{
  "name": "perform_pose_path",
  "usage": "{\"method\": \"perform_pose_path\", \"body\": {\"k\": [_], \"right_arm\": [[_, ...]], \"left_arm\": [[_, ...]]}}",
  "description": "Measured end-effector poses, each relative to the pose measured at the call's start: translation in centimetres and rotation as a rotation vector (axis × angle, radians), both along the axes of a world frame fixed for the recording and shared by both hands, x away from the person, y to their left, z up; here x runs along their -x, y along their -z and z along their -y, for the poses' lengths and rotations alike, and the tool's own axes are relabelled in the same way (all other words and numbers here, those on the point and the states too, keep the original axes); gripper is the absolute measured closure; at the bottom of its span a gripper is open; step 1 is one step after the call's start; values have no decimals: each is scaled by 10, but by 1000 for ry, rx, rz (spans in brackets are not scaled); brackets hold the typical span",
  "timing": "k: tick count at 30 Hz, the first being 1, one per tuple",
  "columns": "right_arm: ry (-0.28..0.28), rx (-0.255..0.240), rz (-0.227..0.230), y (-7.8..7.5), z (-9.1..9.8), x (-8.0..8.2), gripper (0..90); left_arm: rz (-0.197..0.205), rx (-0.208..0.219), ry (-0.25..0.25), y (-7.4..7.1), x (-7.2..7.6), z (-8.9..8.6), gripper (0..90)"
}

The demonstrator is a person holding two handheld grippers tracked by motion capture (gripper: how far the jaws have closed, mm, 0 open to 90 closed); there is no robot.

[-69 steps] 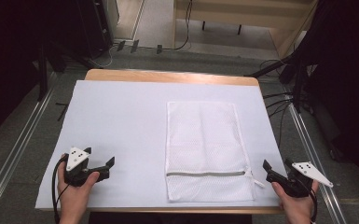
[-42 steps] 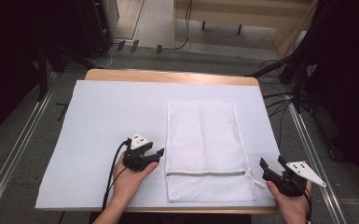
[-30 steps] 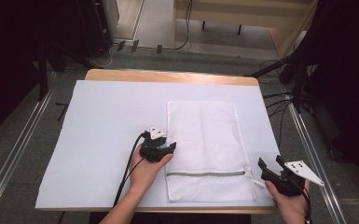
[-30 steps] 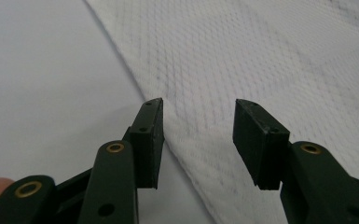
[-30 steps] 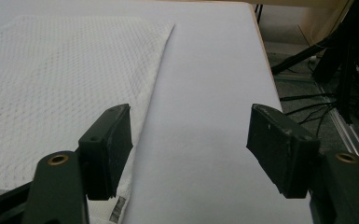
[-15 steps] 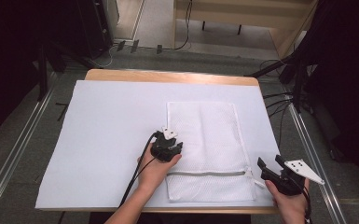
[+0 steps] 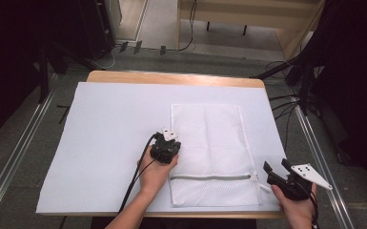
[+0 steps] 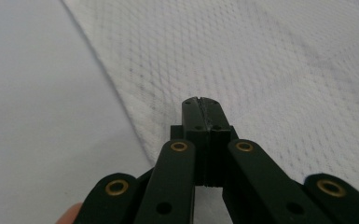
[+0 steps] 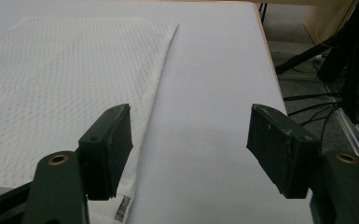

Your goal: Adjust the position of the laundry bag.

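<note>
A white mesh bag (image 7: 214, 143) lies flat on the white sheet (image 7: 114, 119), with its grey zipper (image 7: 209, 177) running across near the front end. My left gripper (image 7: 169, 149) stands at the bag's left edge, pointing down. Its jaws have just been closing and now meet, tips (image 8: 199, 100) pressed into the mesh (image 8: 261, 56) just inside that edge, with a thin pinch of cloth between them. My right gripper (image 7: 276, 168) hovers open at the bag's front right corner. Between its spread jaws (image 9: 191, 140) lies bare sheet, and the bag's right edge (image 9: 161, 70) passes its left jaw.
The sheet covers a wooden table (image 7: 171, 78). Metal rails (image 7: 314, 143) flank the table, and black cables (image 7: 286, 102) lie on the floor at the right. The sheet's left half (image 8: 37, 93) is bare.
My left hand came from the front left corner across the sheet to the bag's left edge, turned its gripper downward and closed the jaws. The right gripper stayed in place.
</note>
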State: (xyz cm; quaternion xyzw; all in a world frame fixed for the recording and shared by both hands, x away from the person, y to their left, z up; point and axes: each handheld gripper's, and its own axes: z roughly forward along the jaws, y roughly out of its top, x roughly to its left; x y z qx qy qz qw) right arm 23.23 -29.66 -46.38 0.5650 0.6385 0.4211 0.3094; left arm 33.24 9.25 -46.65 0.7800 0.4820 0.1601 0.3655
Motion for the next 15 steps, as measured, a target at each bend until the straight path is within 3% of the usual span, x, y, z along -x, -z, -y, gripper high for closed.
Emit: {"method": "perform_pose_path", "body": {"k": [4, 6, 7, 10, 15], "right_arm": [[9, -4, -1, 1, 2, 0, 319], [9, -4, -2, 1, 2, 0, 319], [7, -3, -2, 1, 2, 0, 319], [5, -3, -2, 1, 2, 0, 319], [5, -2, -5, 2, 1, -1, 319]], "left_arm": [[-5, 32, -14, -4, -3, -8, 900], [23, -2, -67, -3, -3, -11, 900], [18, 11, -86, -1, -4, -13, 900], [-9, 28, -99, 4, -9, -13, 660], [20, -75, -80, 6, -6, 2, 551]]}}
